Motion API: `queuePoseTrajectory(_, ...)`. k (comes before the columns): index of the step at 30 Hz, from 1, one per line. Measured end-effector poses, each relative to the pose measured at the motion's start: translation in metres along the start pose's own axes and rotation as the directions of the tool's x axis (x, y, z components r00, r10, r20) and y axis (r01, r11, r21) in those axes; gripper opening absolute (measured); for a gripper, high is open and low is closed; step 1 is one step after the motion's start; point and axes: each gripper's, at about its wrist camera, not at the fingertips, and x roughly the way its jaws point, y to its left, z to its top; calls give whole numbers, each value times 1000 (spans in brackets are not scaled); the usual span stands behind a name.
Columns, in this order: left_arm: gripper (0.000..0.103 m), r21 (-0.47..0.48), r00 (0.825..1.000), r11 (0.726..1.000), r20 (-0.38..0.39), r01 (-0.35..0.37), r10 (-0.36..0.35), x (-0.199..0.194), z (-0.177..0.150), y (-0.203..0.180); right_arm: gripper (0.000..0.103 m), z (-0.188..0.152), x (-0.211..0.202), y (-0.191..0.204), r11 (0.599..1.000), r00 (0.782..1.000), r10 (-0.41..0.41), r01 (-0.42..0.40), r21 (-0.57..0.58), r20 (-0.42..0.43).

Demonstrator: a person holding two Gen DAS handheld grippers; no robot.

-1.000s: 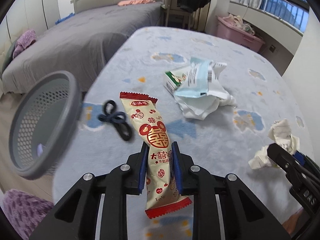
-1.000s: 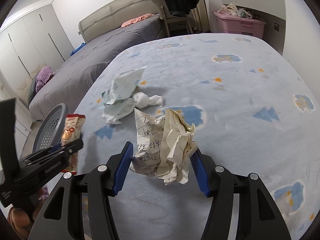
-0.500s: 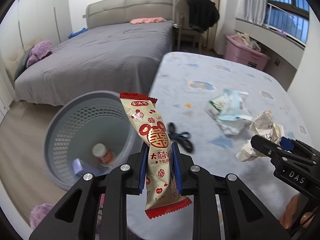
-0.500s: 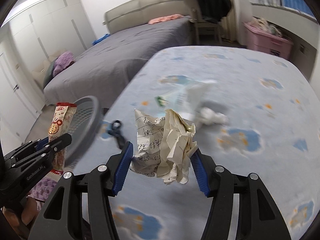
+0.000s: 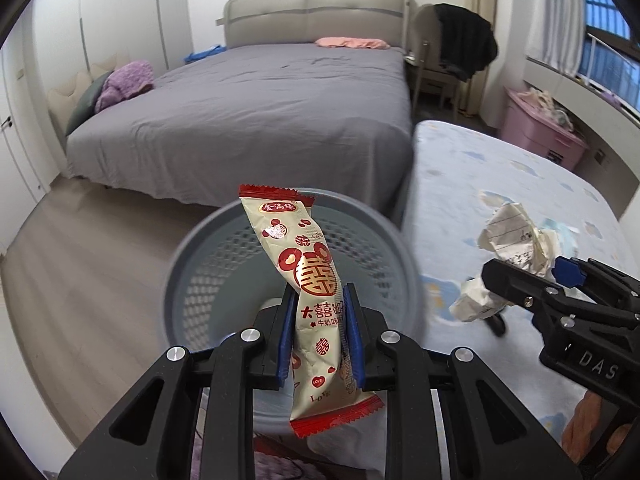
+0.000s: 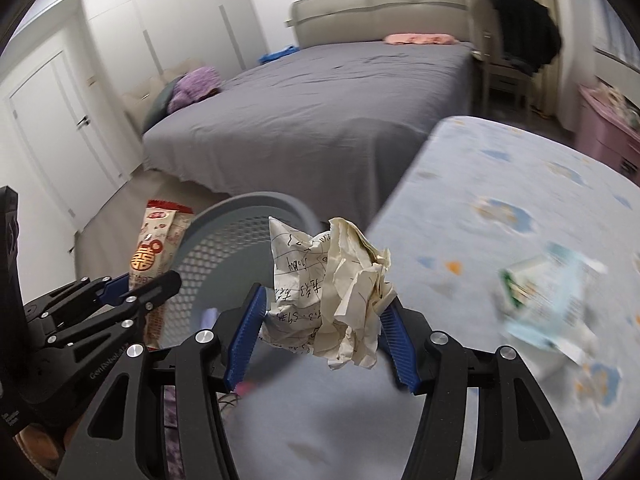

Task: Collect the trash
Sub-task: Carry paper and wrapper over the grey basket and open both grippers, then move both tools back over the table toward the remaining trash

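My left gripper (image 5: 316, 328) is shut on a cream and red snack wrapper (image 5: 308, 280) and holds it upright over the open mouth of the grey mesh waste basket (image 5: 200, 280). My right gripper (image 6: 320, 324) is shut on a crumpled ball of written paper (image 6: 332, 284), just right of the basket (image 6: 224, 256) at the table's edge. The left gripper with the wrapper (image 6: 154, 256) shows at the left of the right wrist view. The right gripper with the paper (image 5: 516, 240) shows at the right of the left wrist view.
A pile of plastic wrappers and tissue (image 6: 548, 292) lies on the blue patterned tablecloth (image 6: 500, 200). A grey bed (image 5: 260, 112) stands behind the basket. A pink bin (image 5: 536, 128) stands by the window. Something purple (image 6: 172, 412) lies on the floor below.
Both grippers have swung left off the table toward the basket. The basket mouth now sits straight below the snack wrapper, and the paper ball is close beside its rim.
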Motion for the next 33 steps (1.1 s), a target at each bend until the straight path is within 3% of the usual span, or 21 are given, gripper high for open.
queuePoseTrajectory(15,25,-81,997,996,-71,-40,34,49,5,49,56,28,83,46,995,993,65,-73,-73,-101)
queuePoseTrajectory(20,28,-92,995,995,-88,-48,40,54,2,56,64,28,88,49,994,992,59,-68,-81,-112)
queuePoseTrajectory(21,30,-95,995,994,-92,-50,41,55,2,57,70,27,88,50,994,992,58,-68,-82,-112)
queuePoseTrajectory(23,37,-100,994,993,-94,-56,47,55,0,60,71,27,85,49,995,994,50,-58,-84,-98)
queuePoseTrajectory(24,45,-102,994,993,-95,-59,50,55,0,61,71,25,84,47,995,994,46,-54,-85,-94)
queuePoseTrajectory(25,65,-107,994,992,-92,-63,53,54,-1,62,71,25,83,47,995,995,41,-49,-86,-91)
queuePoseTrajectory(27,80,-119,995,990,-66,-79,72,50,-1,64,71,26,81,46,996,996,35,-42,-83,-84)
queuePoseTrajectory(33,80,-132,995,988,-69,-82,73,47,-1,68,71,25,77,42,997,997,25,-30,-67,-72)
